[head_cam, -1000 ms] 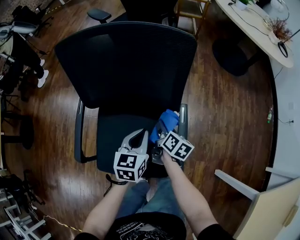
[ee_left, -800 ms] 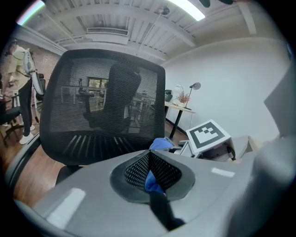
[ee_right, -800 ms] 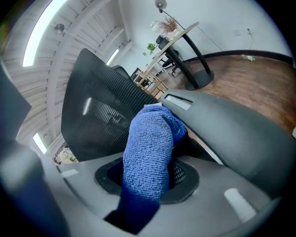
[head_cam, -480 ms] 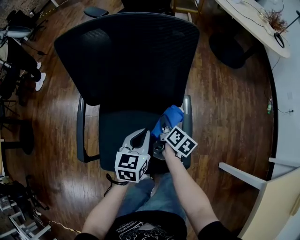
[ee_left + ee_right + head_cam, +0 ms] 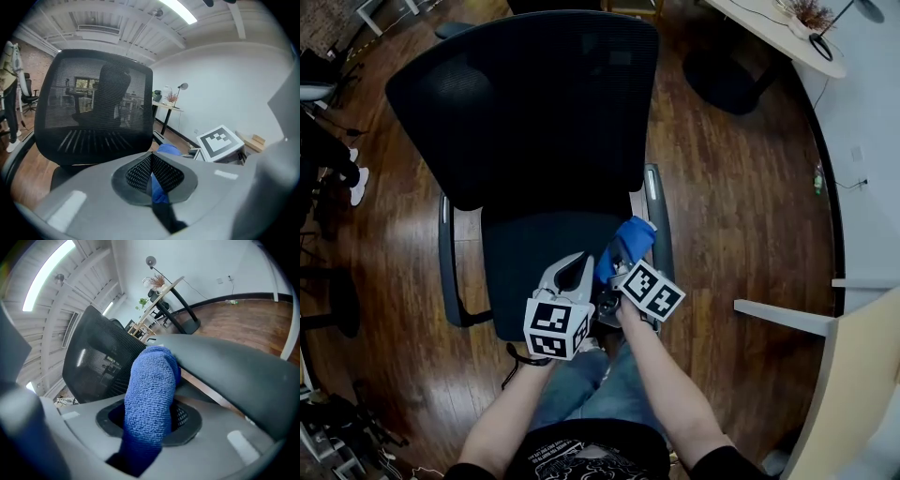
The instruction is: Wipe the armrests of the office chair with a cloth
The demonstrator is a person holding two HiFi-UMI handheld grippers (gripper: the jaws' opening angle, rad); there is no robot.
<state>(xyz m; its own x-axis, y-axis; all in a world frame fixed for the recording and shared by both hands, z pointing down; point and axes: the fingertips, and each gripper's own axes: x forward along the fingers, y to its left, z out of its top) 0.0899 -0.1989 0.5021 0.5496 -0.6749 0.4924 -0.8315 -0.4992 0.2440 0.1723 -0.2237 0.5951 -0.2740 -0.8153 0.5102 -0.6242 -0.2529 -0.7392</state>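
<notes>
We've got the fuzzy blue microfibre cloth (image 5: 632, 236) pinched in our right gripper (image 5: 620, 266) beside the narrow right armrest (image 5: 653, 202) of the black mesh office chair (image 5: 534, 103), left gripper (image 5: 575, 272) closed empty, so any sideways drift could slip the floppy end off it.

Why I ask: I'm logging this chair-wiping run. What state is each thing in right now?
left gripper: shut, holding nothing, over the seat.
right gripper: shut on the blue cloth.
blue cloth: bunched, sticking up out of the jaws, against the right armrest.
right armrest: cloth at its inner side.
left armrest: bare, nothing touching it.
</notes>
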